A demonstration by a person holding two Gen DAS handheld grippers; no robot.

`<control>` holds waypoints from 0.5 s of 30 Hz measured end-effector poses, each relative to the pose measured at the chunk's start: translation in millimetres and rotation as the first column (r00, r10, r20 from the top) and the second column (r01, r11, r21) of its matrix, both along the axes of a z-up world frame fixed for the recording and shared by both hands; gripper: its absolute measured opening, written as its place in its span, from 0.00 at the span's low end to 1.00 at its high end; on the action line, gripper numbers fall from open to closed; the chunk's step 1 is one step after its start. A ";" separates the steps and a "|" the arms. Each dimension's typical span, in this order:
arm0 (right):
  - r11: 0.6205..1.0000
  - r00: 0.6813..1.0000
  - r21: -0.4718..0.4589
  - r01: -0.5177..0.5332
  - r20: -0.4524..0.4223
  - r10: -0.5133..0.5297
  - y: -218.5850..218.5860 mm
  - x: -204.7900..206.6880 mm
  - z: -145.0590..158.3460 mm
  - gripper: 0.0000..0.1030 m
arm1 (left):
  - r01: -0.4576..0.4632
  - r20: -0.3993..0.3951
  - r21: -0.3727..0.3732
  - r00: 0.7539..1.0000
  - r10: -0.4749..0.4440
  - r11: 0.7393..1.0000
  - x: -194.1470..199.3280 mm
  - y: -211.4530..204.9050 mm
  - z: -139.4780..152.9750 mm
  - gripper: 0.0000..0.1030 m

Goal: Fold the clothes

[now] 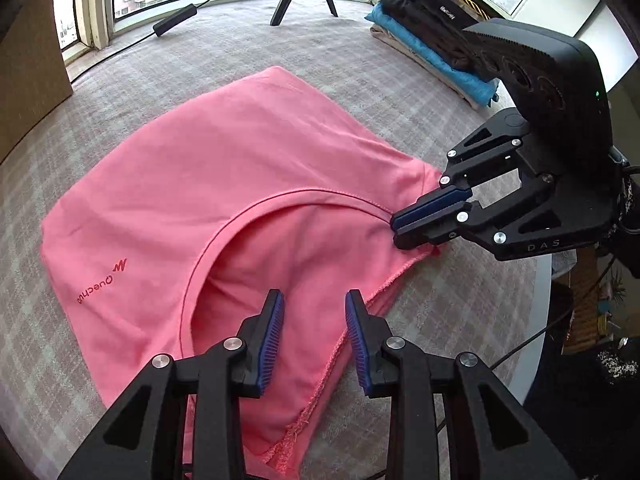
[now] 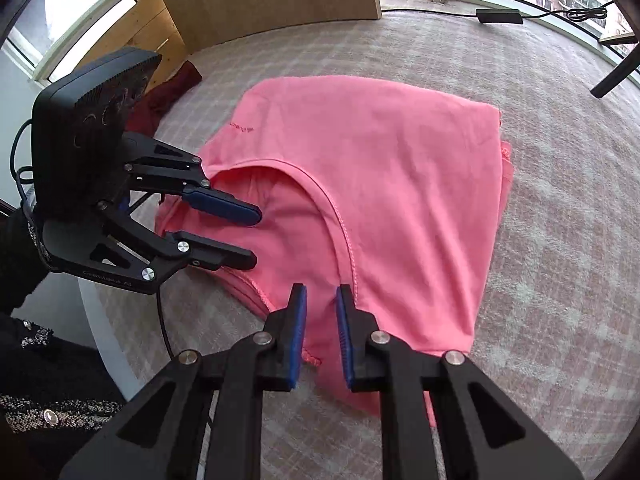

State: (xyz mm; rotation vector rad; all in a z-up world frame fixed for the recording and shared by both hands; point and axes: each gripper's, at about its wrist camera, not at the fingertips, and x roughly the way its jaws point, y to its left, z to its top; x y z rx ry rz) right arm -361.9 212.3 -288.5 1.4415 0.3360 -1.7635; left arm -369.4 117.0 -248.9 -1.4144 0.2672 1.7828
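Mid-fold: my right hand-held gripper pinches the pink T-shirt's edge on the surface; left hand-held gripper hovers part-open, empty. Next, I judge, grasp the near hem.

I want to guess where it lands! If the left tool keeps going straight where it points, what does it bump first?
Most likely the pink shirt. The left tool points down at the fabric by the neckline, with nothing in between, though depth is hard to judge.
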 end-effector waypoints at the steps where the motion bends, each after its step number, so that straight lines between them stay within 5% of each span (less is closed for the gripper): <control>1: 1.000 1.000 0.022 -0.021 0.004 0.021 -0.1 4.2 -1.2 0.06 | 0.026 0.016 -0.009 1.000 -0.026 1.000 6.0 -1.1 4.0 0.28; 4: 0.999 1.000 -0.049 -0.009 -0.006 0.008 7.7 7.5 17.4 0.06 | 0.008 -0.061 -0.012 0.998 -0.009 1.000 10.5 -6.5 21.3 0.31; 7: 0.989 0.997 -0.135 0.058 -0.038 -0.063 3.2 -7.6 27.1 0.06 | -0.066 -0.055 0.004 0.996 0.066 0.998 -5.2 -8.6 16.5 0.32; 11: 1.000 1.000 0.008 -0.011 0.025 0.011 -9.3 -2.9 -3.9 0.06 | -0.136 0.019 -0.010 0.991 0.136 0.991 -6.5 -33.4 7.6 0.28; 15: 0.995 0.996 -0.054 0.080 0.045 -0.077 30.2 5.0 23.9 0.12 | -0.293 -0.020 0.031 0.956 0.293 0.956 12.6 -97.1 50.7 0.32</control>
